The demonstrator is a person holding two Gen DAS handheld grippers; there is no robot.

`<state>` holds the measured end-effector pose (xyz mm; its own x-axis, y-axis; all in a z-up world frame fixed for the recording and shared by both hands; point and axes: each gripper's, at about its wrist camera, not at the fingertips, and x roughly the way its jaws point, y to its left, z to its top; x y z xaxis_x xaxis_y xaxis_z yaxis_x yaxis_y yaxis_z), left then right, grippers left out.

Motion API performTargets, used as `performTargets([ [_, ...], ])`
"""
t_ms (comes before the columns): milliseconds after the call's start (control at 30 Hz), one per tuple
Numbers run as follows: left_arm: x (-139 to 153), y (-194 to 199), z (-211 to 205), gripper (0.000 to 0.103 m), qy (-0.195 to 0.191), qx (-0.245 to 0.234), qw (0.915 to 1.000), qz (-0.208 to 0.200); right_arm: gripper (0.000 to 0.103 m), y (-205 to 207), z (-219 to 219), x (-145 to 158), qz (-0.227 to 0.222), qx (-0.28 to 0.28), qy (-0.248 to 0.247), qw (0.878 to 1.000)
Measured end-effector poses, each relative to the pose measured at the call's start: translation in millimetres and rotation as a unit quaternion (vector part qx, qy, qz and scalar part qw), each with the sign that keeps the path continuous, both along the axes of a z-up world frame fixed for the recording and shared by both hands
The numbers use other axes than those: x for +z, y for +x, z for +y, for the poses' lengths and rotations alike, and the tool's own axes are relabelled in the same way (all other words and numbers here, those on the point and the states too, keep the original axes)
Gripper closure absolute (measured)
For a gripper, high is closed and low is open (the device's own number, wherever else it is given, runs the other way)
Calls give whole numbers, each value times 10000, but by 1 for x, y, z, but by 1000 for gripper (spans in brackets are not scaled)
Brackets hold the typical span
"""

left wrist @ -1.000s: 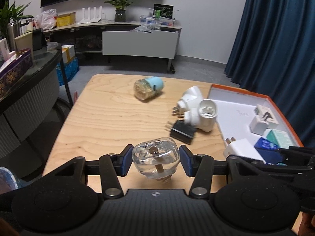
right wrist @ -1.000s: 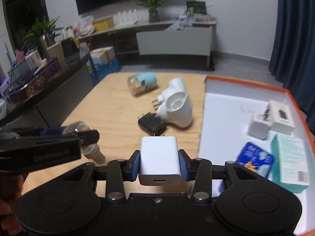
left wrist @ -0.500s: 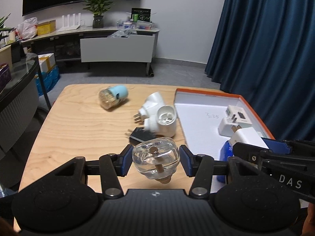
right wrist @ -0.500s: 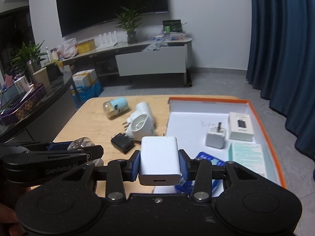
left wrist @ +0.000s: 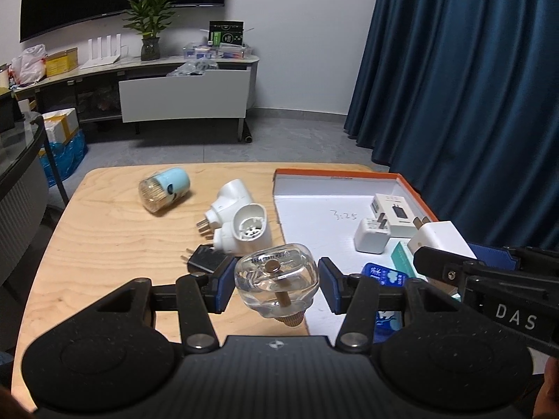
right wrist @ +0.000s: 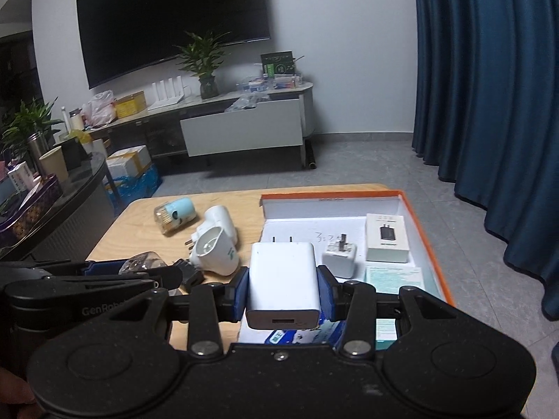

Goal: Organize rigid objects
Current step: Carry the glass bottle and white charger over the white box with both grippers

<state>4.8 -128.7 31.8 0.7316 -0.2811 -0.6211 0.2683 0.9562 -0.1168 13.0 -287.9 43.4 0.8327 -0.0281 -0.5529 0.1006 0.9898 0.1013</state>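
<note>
My left gripper (left wrist: 276, 284) is shut on a clear glass bottle (left wrist: 276, 279) with a brass threaded neck, held above the table near the left wall of the orange-rimmed box (left wrist: 335, 174). My right gripper (right wrist: 283, 291) is shut on a white charger block (right wrist: 283, 284), prongs forward, over the box's near part (right wrist: 424, 244). The charger (left wrist: 438, 239) shows at the right of the left wrist view. On the wooden table (left wrist: 104, 237) lie a white plug adapter (left wrist: 241, 223), a black plug (left wrist: 206, 260) and a light-blue capped jar (left wrist: 164, 190).
Inside the box lie a small white charger (right wrist: 339, 256), a white carton with a charger picture (right wrist: 387, 237), a teal box (right wrist: 394, 279) and a blue packet (left wrist: 382, 276). A dark counter (right wrist: 49, 209) stands left, blue curtains (right wrist: 489, 87) right, a low cabinet (right wrist: 241, 129) behind.
Both grippers have moved right and slightly up with their loads, from over the table toward the box. The charger now hangs above the box's inside.
</note>
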Motion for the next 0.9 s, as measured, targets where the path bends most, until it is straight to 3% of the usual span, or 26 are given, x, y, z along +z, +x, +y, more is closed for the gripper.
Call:
performTargets([
  [900, 6, 21, -43, 52, 30, -320, 9995, -49, 53, 13, -37, 6, -155, -318, -14, 9994],
])
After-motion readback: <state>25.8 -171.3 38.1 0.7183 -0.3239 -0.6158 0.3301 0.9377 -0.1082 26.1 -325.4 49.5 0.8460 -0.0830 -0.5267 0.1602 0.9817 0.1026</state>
